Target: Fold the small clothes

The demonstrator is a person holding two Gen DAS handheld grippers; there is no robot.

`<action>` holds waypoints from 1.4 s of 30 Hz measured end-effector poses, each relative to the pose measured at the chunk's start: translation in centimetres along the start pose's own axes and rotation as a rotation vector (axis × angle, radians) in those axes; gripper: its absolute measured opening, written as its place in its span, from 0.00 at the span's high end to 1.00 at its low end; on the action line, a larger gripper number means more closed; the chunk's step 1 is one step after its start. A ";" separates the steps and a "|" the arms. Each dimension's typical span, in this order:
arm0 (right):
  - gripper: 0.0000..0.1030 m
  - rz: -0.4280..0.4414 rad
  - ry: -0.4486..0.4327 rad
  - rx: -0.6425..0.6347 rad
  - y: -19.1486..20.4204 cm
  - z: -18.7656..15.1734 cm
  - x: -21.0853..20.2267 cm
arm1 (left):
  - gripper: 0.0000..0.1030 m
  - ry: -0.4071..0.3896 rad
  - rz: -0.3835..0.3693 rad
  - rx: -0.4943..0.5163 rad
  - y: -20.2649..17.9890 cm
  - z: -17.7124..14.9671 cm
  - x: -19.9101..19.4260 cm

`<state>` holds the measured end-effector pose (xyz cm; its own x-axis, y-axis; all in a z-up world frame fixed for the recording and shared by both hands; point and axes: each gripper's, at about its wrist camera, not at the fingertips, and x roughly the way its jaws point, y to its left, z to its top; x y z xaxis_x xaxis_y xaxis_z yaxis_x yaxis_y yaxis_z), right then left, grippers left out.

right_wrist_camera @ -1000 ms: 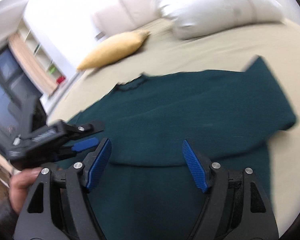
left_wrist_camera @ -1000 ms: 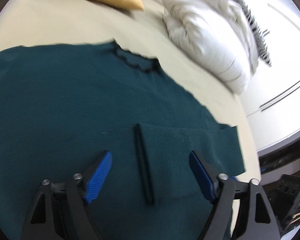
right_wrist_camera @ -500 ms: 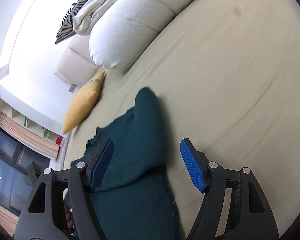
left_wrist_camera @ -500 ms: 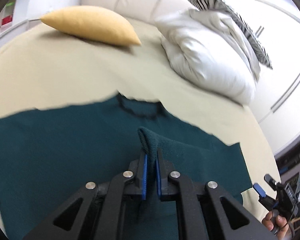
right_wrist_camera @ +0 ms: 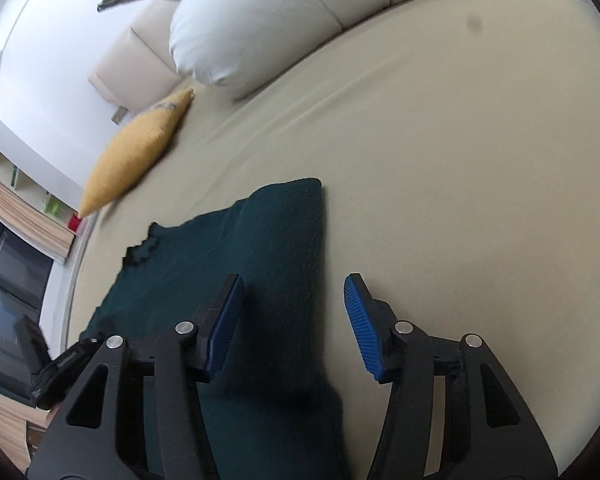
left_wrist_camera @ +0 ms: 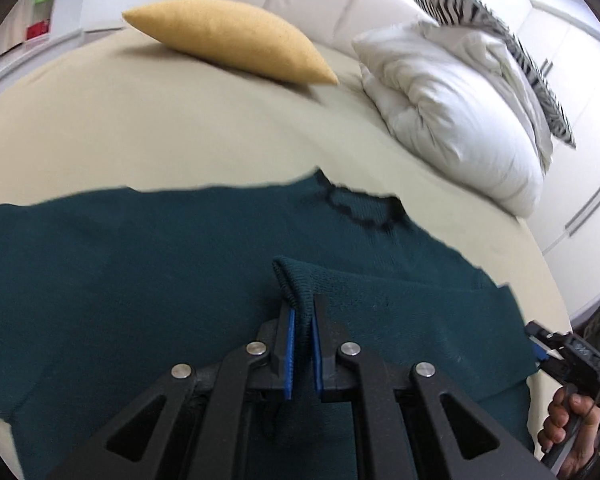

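Taking the dark green sweater (left_wrist_camera: 148, 264) as the landmark: the beige bed sheet (right_wrist_camera: 460, 168) lies bare to its right side, open room right up to the sleeve edge. Beyond its neckline, bare sheet runs to the yellow cushion (left_wrist_camera: 228, 36), which lies well apart from it. Off the sweater's far right, the white pillow (left_wrist_camera: 452, 120) bulks up with a zebra-striped pillow (left_wrist_camera: 500, 32) on top, blocking that corner. The right hand (left_wrist_camera: 568, 428) sits off the sweater's near right edge.

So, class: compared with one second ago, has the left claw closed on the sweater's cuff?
Yes. The left claw was open over the flat cuff; now it pinches the cuff, lifted off the sweater, towards the yellow pillow.
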<state>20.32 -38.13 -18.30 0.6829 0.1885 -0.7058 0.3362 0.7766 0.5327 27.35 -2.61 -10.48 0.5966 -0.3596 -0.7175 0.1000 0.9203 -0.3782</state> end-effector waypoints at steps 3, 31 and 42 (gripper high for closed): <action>0.52 -0.020 0.022 0.025 -0.2 0.7 1.6 | 0.92 0.010 0.011 -0.004 1.0 0.3 0.2; 0.88 -0.114 -0.037 -0.174 3.0 0.1 -1.0 | 0.88 0.037 -0.022 0.040 2.3 -0.7 1.8; 0.94 -0.055 0.056 -0.191 2.6 -3.5 1.7 | 0.87 -0.011 0.015 0.029 3.2 -0.2 1.7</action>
<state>20.10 -33.68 -19.80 0.6279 0.1715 -0.7592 0.2395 0.8855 0.3981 28.49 -0.29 -13.03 0.6070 -0.3445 -0.7161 0.1144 0.9297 -0.3502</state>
